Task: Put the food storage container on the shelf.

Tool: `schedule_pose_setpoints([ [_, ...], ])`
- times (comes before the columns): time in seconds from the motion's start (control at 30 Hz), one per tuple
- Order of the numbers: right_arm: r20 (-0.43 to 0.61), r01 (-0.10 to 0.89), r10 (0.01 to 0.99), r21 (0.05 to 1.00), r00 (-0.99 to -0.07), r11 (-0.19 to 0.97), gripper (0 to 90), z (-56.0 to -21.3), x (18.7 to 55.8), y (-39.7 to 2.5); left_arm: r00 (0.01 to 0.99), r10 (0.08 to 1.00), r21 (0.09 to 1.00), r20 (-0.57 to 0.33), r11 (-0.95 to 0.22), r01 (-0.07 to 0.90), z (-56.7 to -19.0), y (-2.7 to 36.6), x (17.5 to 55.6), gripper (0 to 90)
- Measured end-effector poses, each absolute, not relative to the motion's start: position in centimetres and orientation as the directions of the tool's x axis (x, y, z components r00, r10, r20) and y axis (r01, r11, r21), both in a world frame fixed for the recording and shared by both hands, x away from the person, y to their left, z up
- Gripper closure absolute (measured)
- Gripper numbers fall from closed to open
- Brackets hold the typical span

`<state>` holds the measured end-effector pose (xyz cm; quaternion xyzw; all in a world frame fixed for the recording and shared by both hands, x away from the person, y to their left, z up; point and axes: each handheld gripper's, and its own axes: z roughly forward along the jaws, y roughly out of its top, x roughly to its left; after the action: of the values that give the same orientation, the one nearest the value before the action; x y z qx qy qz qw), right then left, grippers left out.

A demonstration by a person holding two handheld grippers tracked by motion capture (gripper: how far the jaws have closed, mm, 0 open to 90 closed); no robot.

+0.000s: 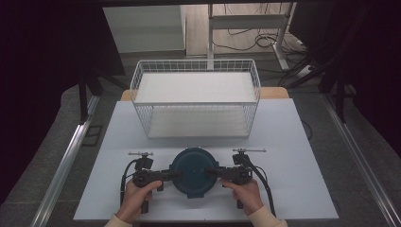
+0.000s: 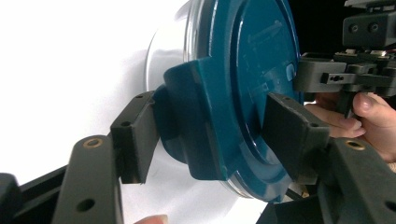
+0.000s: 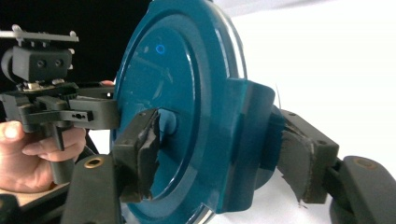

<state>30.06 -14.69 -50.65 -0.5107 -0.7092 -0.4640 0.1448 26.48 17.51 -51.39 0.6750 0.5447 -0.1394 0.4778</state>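
Lid [image 1: 191, 171]: on tabletop [image 1: 283, 142], before wire basket [image 1: 196, 97].
Left gripper [image 1: 174, 175]: fingers clamping lid's left latch.
Right gripper [image 1: 210, 172]: fingers clamping right latch.
Risk: uneven pull could tilt lid, slipping one grip.

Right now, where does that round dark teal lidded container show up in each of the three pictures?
High view: the round dark teal lidded container sits low centre on the white table, between both grippers.
Left gripper view: it spans the centre, turned on edge.
Right gripper view: it spans the centre, likewise on edge.
Shared landmark: the container's side clasps, one in each gripper's jaws.
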Motion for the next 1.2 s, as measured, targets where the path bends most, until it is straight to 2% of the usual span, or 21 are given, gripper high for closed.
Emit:
schedule_pose_setpoints([
  [0.57, 0.66, 0.832, 0.577, 0.551, -0.48, 0.062, 40.5, -49.9, 28.8, -15.2, 0.391, 0.595, 0.515, -0.702, 0.046, 0.856, -50.6, 17.7, 25.6, 43.7],
  [1.2, 0.589, 0.754, 0.565, 0.65, -0.577, 0.093, 40.7, -47.5, 27.8, -15.3, 0.456, 0.588, 0.583, -0.668, 0.034, 0.812, -48.3, 17.7, 24.7, 44.4],
])
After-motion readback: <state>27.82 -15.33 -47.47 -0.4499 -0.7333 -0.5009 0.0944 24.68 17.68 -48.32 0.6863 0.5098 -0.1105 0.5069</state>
